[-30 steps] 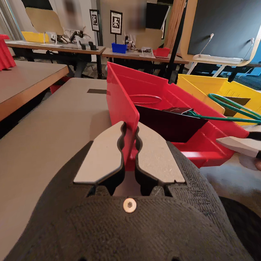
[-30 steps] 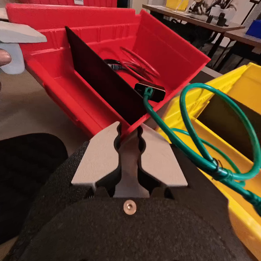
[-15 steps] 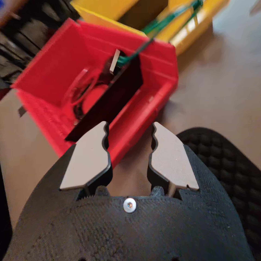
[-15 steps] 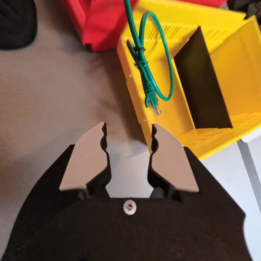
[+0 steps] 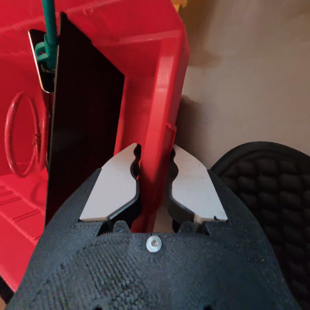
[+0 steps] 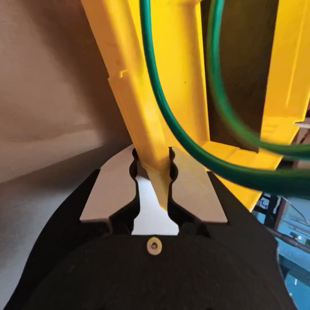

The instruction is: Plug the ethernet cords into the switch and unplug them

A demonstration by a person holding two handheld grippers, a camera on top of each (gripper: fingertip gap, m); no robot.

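A red bin (image 5: 167,83) holds a black switch (image 5: 47,80) behind a black divider (image 5: 83,117). A green ethernet cord (image 5: 49,20) is plugged into the switch. A coiled red cord (image 5: 36,140) lies in the bin's far compartment. My left gripper (image 5: 155,147) is shut on the red bin's near wall, one finger inside and one outside. The green cord (image 6: 151,67) loops over a yellow bin (image 6: 176,67). My right gripper (image 6: 151,149) is shut on the yellow bin's wall near its corner, below the cord.
The bins sit on a tan table (image 5: 243,83). A black quilted pad (image 5: 268,192) lies right of the red bin. The yellow bin has a dark divider (image 6: 238,67). The table edge and blue floor (image 6: 293,226) show at the right. One gripper's finger ends stand about 30 centimetres off the other's.
Both grippers opened and swung away from their earlier holds on the red bin. The left closed on the red bin's wall at a new spot, the right on the yellow bin's wall.
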